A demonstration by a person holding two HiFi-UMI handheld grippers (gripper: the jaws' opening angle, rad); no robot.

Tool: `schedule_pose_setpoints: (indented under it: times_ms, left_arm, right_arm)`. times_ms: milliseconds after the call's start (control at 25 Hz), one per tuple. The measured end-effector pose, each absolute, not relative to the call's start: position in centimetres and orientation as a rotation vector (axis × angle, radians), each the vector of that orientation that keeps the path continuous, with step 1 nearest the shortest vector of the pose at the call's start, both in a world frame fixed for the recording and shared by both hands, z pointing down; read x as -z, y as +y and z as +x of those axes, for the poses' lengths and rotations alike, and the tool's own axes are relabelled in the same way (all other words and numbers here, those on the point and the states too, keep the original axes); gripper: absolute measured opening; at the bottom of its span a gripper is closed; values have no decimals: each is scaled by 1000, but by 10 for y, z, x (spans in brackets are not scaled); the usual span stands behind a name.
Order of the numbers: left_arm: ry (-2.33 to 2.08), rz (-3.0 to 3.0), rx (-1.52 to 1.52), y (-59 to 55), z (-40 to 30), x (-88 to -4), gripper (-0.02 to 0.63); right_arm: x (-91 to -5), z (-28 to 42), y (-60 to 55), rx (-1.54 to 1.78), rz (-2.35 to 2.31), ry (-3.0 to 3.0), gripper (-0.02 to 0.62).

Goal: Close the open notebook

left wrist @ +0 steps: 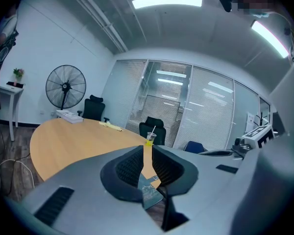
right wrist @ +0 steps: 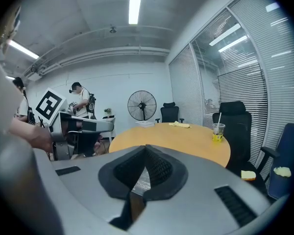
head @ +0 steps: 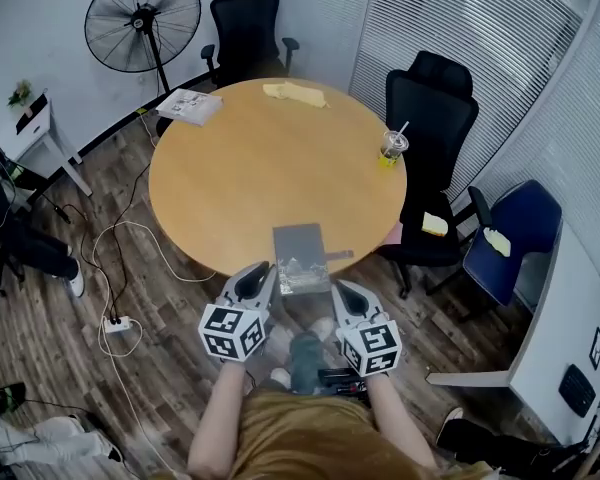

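The thin grey notebook (head: 300, 246) lies flat on the near edge of the round wooden surface (head: 230, 168), just ahead of both claws and between them. It seems to be spread open. The half farther from the claws is matte grey, and the nearer half is glossy and reaches the rim. A dark strip (head: 341, 255) sticks out towards the right claw's side about where the fold would be.

The left claw (left wrist: 146, 152) has its jaws a narrow slit apart and pinches nothing; the notebook's near corner shows just below its tips. The right claw (right wrist: 146, 147) has its tips pressed together and empty, with the glossy half showing under them.

The notebook looks light, so it will likely skate on the smooth wood if pushed sideways. The glossy half looks slippery, and a cover this thin should bend rather than swing stiffly. The free edge of the nearer half, right in front of the tips, seems the best place to take hold. A tip could slide under there, pinch close to a corner and fold it away over the far half, while the other claw pins the far half down.
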State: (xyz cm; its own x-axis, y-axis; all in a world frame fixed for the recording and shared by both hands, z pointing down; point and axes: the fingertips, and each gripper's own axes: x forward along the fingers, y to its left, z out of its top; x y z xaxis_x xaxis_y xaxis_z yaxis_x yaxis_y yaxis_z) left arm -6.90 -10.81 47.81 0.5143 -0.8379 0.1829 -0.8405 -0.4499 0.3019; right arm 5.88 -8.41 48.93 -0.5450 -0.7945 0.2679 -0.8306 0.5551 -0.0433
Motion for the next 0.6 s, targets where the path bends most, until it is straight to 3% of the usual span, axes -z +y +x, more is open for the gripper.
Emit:
schedule_pose_setpoints:
  times_ms: [600]
  left_arm:
    - [-1393,2400,-1,-109,-66,-478,67]
  right_arm:
    - [-490,61,-82,-234,1354,-2567,11]
